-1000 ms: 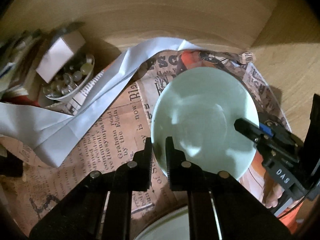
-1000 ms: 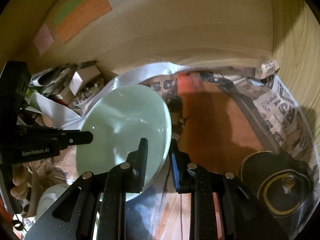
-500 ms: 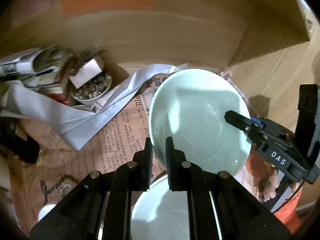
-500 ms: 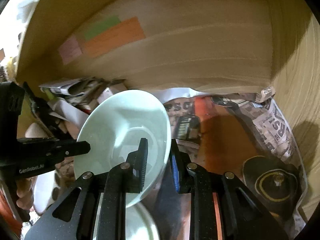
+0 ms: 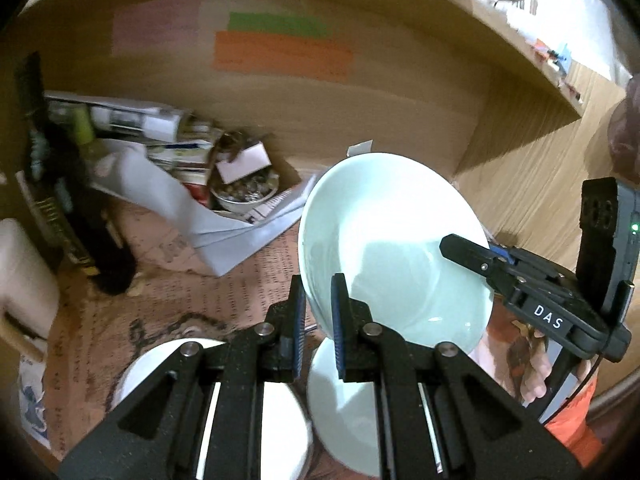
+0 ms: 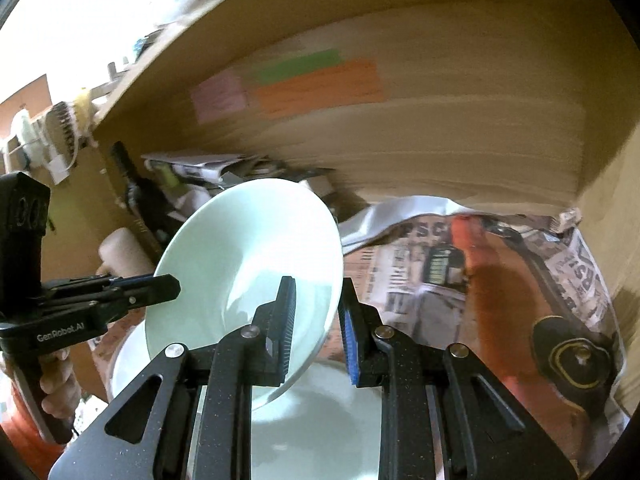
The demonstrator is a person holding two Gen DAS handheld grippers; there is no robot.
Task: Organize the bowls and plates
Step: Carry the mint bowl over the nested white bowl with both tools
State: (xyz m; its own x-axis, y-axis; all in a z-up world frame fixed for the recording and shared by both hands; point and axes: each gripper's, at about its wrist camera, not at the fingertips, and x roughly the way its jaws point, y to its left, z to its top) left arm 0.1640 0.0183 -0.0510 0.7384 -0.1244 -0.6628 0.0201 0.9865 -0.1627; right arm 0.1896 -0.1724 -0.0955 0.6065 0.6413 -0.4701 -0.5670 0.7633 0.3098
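Note:
A pale green bowl [image 5: 384, 248] is held in the air between both grippers, tilted. My left gripper [image 5: 318, 316] is shut on its left rim. My right gripper [image 6: 316, 312] is shut on its right rim; the bowl also shows in the right wrist view [image 6: 248, 264]. The right gripper shows at the right of the left wrist view [image 5: 520, 280], and the left gripper at the left of the right wrist view [image 6: 104, 292]. Below the held bowl lie another pale green bowl [image 5: 344, 408] and a white plate [image 5: 160, 368].
Newspaper [image 5: 208, 296] lines the wooden shelf floor. A small dish of round bits [image 5: 244, 196], papers [image 5: 168, 152] and a dark bottle [image 5: 68, 208] crowd the back left. A black lid with gold rings [image 6: 572, 356] lies at the right. The wooden back wall [image 6: 440, 140] carries coloured notes.
Both grippers have lifted the green bowl up and back from the newspaper floor. The second green bowl and the white plate have come into view beneath it.

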